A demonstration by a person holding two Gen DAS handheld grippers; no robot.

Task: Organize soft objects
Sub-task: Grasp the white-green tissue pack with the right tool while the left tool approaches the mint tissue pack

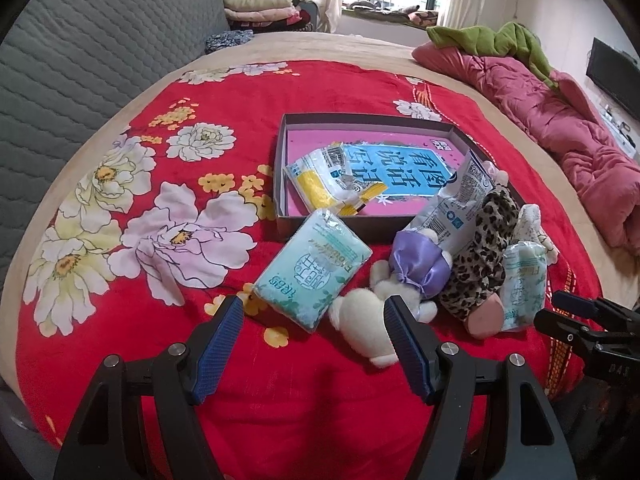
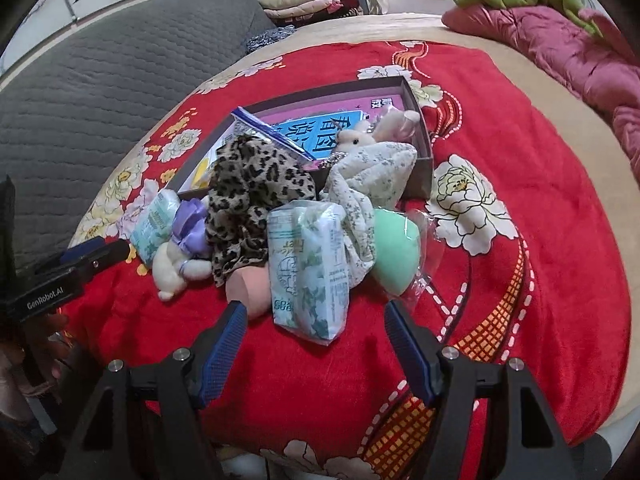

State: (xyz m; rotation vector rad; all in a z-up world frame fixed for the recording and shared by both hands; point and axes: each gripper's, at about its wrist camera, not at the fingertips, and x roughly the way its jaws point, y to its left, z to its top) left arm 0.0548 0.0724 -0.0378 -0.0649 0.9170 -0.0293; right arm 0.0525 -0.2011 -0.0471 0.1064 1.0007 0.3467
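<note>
A shallow grey box (image 1: 280,168) with a pink and blue bottom lies on the red flowered blanket and holds a yellow-white packet (image 1: 324,180). In front of it lies a pile: a teal tissue pack (image 1: 312,272), a white plush rabbit in a purple dress (image 1: 400,280), a leopard cloth (image 1: 476,256), a second tissue pack (image 2: 308,264), a pink sponge (image 2: 250,284), a green sponge (image 2: 394,252) and a pale floral cloth (image 2: 368,184). My left gripper (image 1: 314,308) is open, just short of the teal pack and rabbit. My right gripper (image 2: 314,312) is open, in front of the second pack.
A grey quilted headboard (image 1: 100,40) stands on the left. A crumpled pink quilt (image 1: 560,120) with a green blanket (image 1: 492,38) lies along the right. Folded clothes (image 1: 260,8) are stacked at the back by the window. A small plush toy (image 2: 360,136) lies in the box's right corner.
</note>
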